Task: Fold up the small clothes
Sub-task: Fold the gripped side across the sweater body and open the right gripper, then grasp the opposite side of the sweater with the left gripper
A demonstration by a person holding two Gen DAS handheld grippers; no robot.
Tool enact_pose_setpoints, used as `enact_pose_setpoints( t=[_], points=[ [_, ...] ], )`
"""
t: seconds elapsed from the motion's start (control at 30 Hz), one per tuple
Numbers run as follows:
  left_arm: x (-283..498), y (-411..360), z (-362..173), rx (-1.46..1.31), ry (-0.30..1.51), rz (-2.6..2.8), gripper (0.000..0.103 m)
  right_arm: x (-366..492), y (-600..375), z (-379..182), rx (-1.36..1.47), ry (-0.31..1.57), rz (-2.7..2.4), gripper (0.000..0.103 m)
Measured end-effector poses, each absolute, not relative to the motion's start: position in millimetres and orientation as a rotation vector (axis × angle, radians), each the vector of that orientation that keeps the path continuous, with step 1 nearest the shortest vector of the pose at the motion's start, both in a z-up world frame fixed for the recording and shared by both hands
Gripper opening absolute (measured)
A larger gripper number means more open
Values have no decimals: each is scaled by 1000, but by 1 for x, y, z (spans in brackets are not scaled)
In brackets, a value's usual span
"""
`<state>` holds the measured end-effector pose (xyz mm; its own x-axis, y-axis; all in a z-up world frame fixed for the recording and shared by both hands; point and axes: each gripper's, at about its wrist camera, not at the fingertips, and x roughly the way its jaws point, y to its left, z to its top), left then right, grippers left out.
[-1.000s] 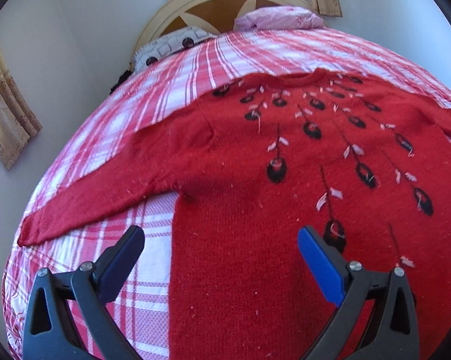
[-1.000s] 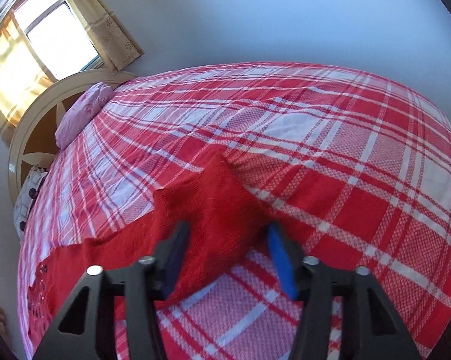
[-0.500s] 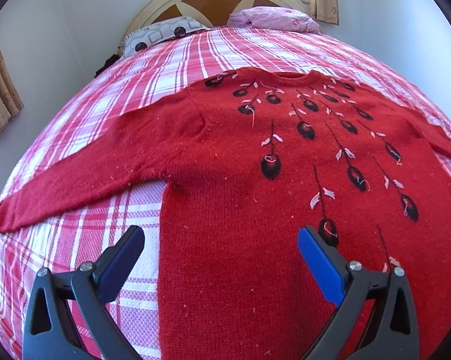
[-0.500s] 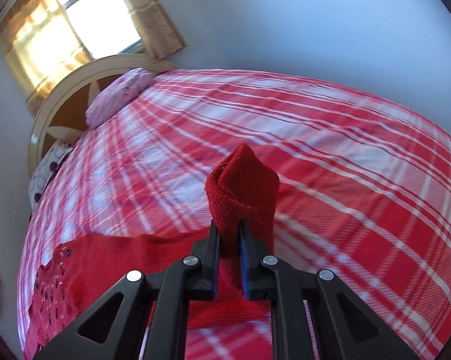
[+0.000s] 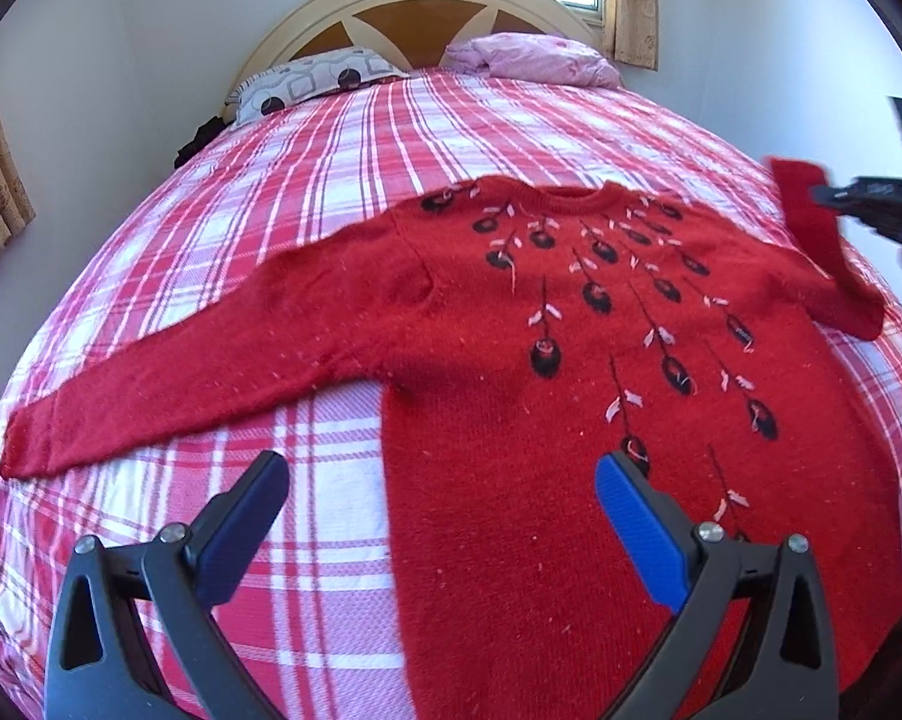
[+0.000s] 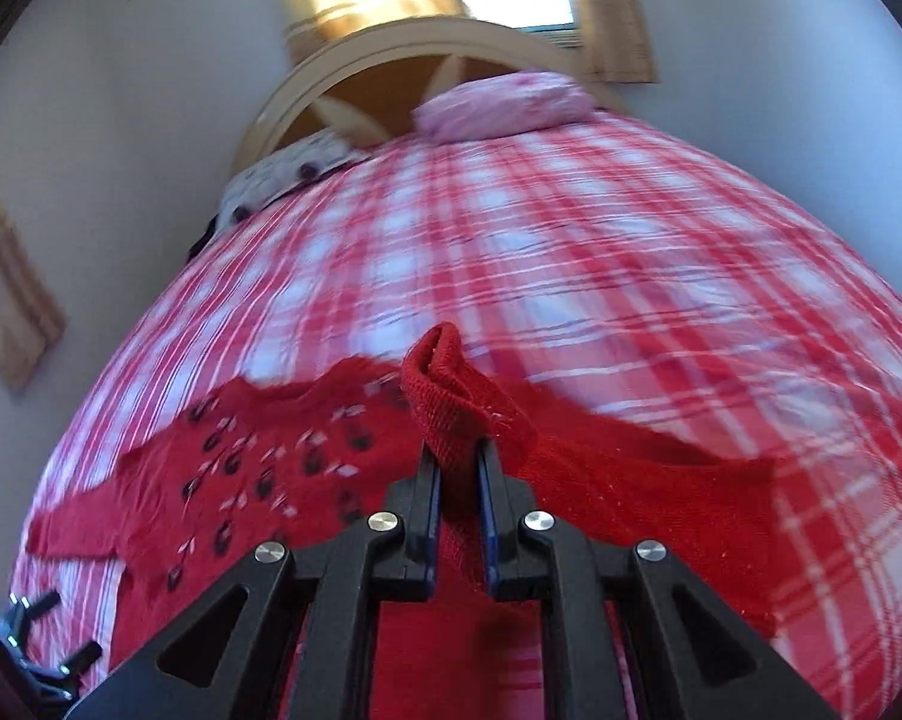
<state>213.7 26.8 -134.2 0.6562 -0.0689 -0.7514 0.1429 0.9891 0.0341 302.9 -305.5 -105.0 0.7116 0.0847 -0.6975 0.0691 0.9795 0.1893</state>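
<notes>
Left gripper [image 5: 438, 516] jaws spread wide; right gripper [image 6: 458, 468] jaws clamped

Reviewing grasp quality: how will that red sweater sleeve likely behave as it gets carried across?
Probably floppy: the sleeve cuff droops over the shut right gripper. The knit red sweater looks thick, so it should grip rather than slip. The rest likely drags on the plaid bedspread.

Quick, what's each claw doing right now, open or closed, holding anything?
Left claw: open, holding nothing.
Right claw: closed on the cuff of the red knitted sweater.
</notes>
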Motion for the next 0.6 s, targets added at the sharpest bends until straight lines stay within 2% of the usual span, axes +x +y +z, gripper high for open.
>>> enact_pose_setpoints(
  t=[0.13,0.2,0.27,0.33,0.6],
  points=[
    [218,26,-125,98,846,-146,103,314,-259,-143,119,865,108,14],
    [220,22,-124,94,852,-159,103,311,-247,-160,57,907,121,23],
    [228,15,-123,80,876,-189,103,302,-247,-165,42,921,139,43],
    [235,9,-121,60,886,-209,103,288,-256,-162,36,911,142,53],
    [271,-56,-115,41,878,-299,103,230,-320,-143,37,806,6,57]
  ],
)
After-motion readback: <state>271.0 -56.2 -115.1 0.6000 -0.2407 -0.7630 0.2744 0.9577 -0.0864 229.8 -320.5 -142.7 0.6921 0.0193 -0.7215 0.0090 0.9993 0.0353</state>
